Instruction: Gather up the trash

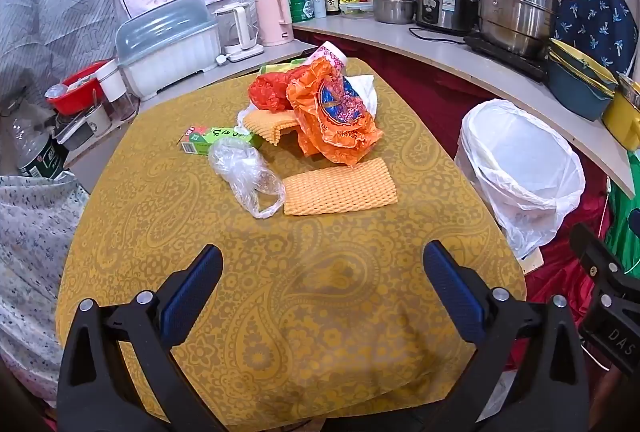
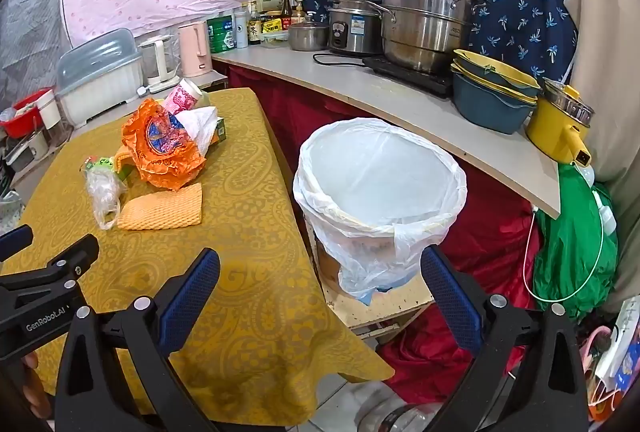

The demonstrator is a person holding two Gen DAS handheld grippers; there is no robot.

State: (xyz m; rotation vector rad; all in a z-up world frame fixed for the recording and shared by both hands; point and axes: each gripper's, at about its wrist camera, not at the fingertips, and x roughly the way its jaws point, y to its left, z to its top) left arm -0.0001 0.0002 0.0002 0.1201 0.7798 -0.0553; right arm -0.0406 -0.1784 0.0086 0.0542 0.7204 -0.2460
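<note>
A heap of trash lies on the table with the yellow patterned cloth [image 1: 304,312]: an orange plastic wrapper [image 1: 336,116], a red bag [image 1: 268,92], an orange foam net [image 1: 340,188], a clear crumpled bag [image 1: 244,172], a green carton [image 1: 216,140] and a pink paper cup [image 1: 332,54]. The white-lined bin [image 1: 520,168] stands right of the table. My left gripper [image 1: 322,272] is open and empty, above the table's near part. My right gripper [image 2: 320,272] is open and empty, near the table's right edge beside the bin [image 2: 380,184]. The heap also shows there, with the wrapper [image 2: 160,148] and net [image 2: 162,212].
A counter [image 1: 440,48] behind holds pots, a rice cooker, kettles, bottles and stacked bowls. A covered dish rack [image 1: 168,44] stands at the back left. A green bag [image 2: 572,252] and red cloth sit under the counter, right of the bin.
</note>
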